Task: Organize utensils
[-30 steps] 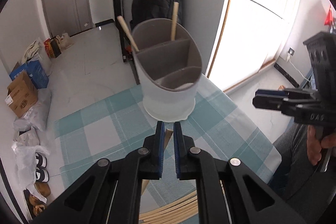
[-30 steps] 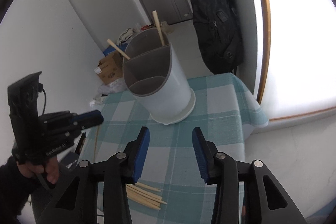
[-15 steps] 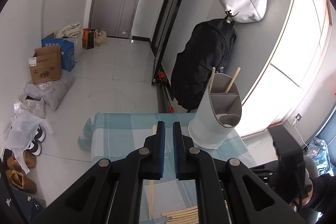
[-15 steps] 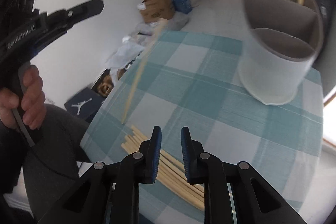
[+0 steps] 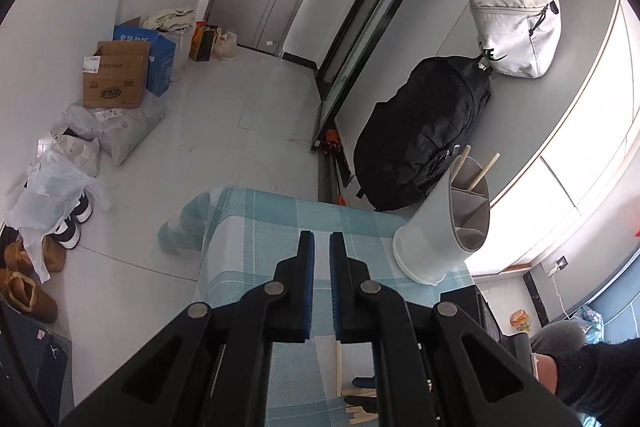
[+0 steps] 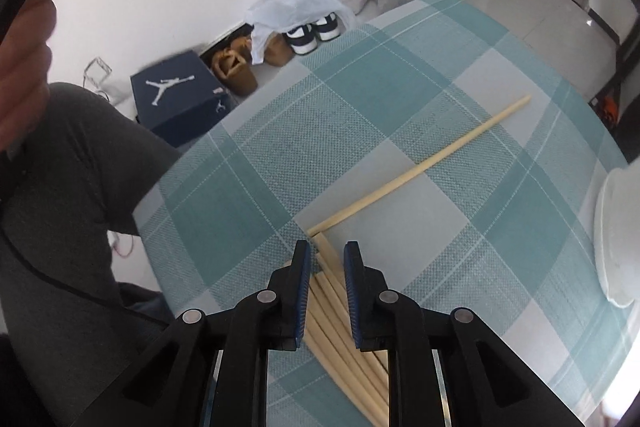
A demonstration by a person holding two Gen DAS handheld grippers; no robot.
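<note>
A pile of wooden chopsticks (image 6: 340, 311) lies on the teal checked tablecloth (image 6: 400, 87). One loose chopstick (image 6: 424, 167) lies apart, slanting away up and right. My right gripper (image 6: 326, 251) hovers low over the near end of the pile, jaws narrowly open around the sticks, not closed on them. My left gripper (image 5: 321, 241) is high above the table, jaws nearly together with nothing between them. The white three-part utensil holder (image 5: 444, 223) stands at the table's right, with two chopsticks in its far compartment. Its base edge (image 6: 612, 239) shows in the right wrist view.
Part of the chopstick pile (image 5: 360, 407) shows under the left gripper. A black backpack (image 5: 420, 135) and a white bag (image 5: 516, 31) hang behind the table. Boxes (image 5: 116, 79), bags and shoes (image 6: 312, 31) lie on the floor. The person's leg (image 6: 68, 187) is at the table's left edge.
The left gripper rose and pulled back from the holder; the chopstick it held now lies on the cloth. The right gripper narrowed its jaws and dropped down over the pile.
</note>
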